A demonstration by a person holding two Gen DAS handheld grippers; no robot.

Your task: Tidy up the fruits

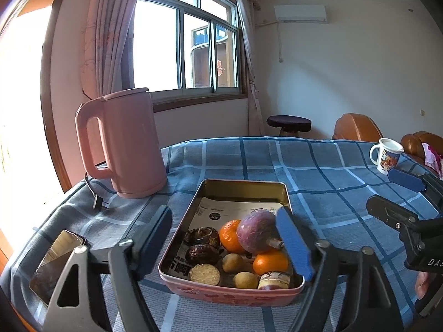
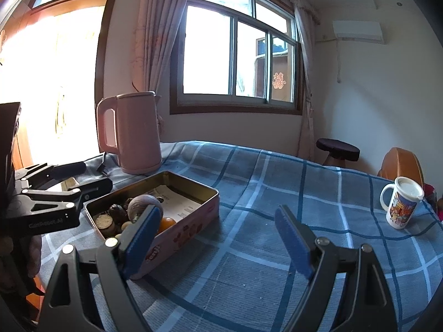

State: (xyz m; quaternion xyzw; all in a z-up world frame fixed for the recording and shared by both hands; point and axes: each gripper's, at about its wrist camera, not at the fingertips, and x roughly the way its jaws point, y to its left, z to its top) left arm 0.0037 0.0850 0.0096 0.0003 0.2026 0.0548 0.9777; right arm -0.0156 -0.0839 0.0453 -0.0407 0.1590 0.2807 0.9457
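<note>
A pink rectangular tin (image 1: 285,191) (image 2: 193,213) sits on the blue checked tablecloth. It holds a purple round fruit (image 1: 256,231) (image 2: 144,203), two oranges (image 1: 229,235) (image 1: 270,261), small yellow-brown fruits (image 1: 245,280), dark dried fruits (image 1: 202,253) and cut pieces (image 1: 204,274), on a printed paper liner. My left gripper (image 1: 224,244) is open and empty, its jaws on either side of the tin's near end. My right gripper (image 2: 218,244) is open and empty over the cloth, right of the tin. It also shows in the left wrist view (image 1: 396,193).
A pink electric kettle (image 1: 124,144) (image 2: 133,132) with its cord stands behind the tin on the left. A phone (image 1: 56,260) lies at the near left. A white printed mug (image 1: 387,155) (image 2: 402,204) stands at the far right. Chairs and a stool stand beyond the table.
</note>
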